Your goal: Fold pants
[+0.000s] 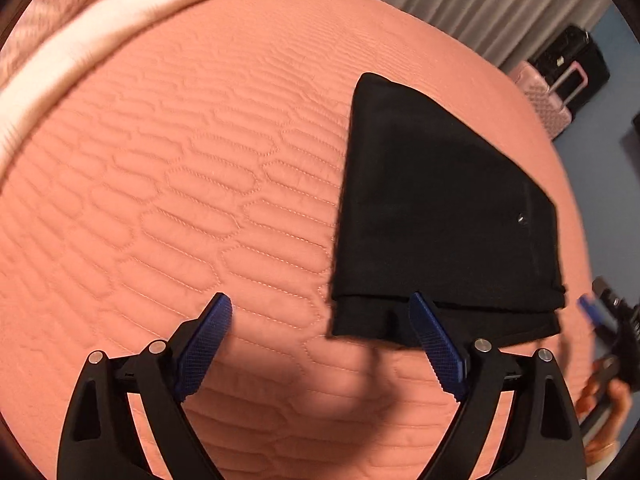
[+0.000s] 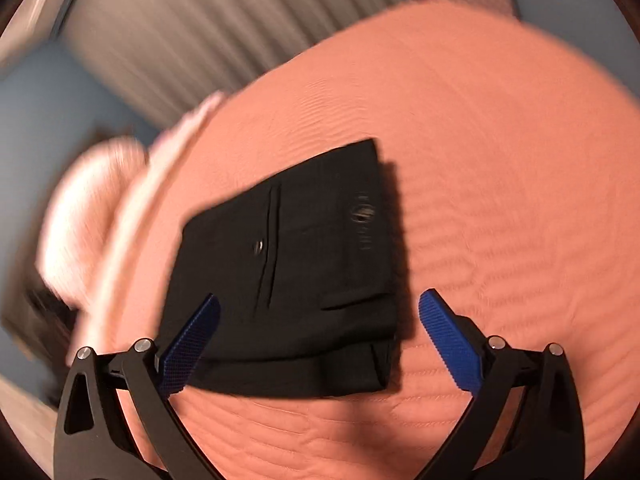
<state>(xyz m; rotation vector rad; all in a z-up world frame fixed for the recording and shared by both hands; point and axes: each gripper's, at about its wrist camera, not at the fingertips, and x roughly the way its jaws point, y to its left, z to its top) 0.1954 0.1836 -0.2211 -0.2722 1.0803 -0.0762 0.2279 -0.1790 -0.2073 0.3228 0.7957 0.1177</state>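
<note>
Black pants lay folded compactly on the salmon quilted bed; both hand-held grippers, left and right, hovered agape, empty (any careless nudge might undo those stacked layers).

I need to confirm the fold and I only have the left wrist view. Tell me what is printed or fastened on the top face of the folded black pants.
Observer: On the folded black pants, the right wrist view shows a faint round logo near the far edge, which your view lacks.
Operator: Report the right gripper's jaws.
Observer: The right gripper is open, blue pads clear of the cloth, nothing held.
Operator: Say what lies past the pants on that side.
Observer: A blurred pale pink pillow sits at the edge of the salmon quilted bedspread.
</note>
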